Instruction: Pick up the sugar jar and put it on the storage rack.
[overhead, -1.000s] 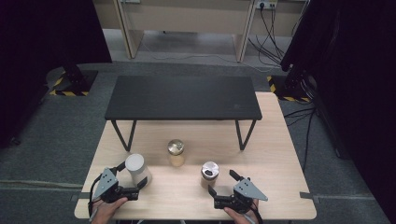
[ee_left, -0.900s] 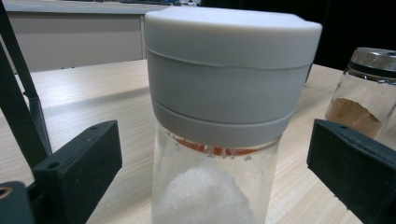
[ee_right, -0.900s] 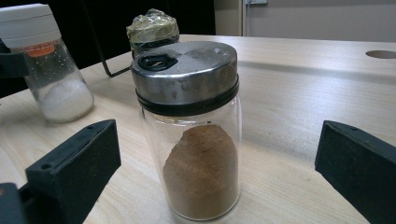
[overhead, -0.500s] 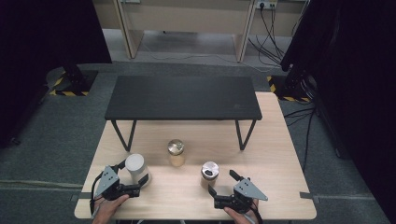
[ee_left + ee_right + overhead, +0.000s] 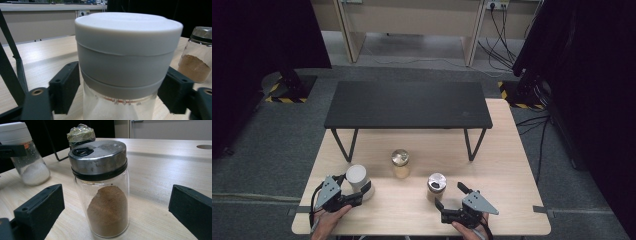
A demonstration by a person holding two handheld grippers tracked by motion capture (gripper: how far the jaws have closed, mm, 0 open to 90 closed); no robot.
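Here, left claw [image 5: 120, 100] just closing, pinching white-lidded jar [image 5: 127, 57], right claw [image 5: 115, 220] spread around spice jar [image 5: 101, 187].

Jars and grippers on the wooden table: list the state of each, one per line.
White-lidded jar: upright, lid on, white grains inside, between the left gripper's pads.
Left gripper: jaws have just been closing, pads on the jar's sides.
Metal-lidded jar: upright, capped, brown powder, untouched.
Right gripper: open, jaws either side of that jar.
Foil-topped jar: upright, standing free.
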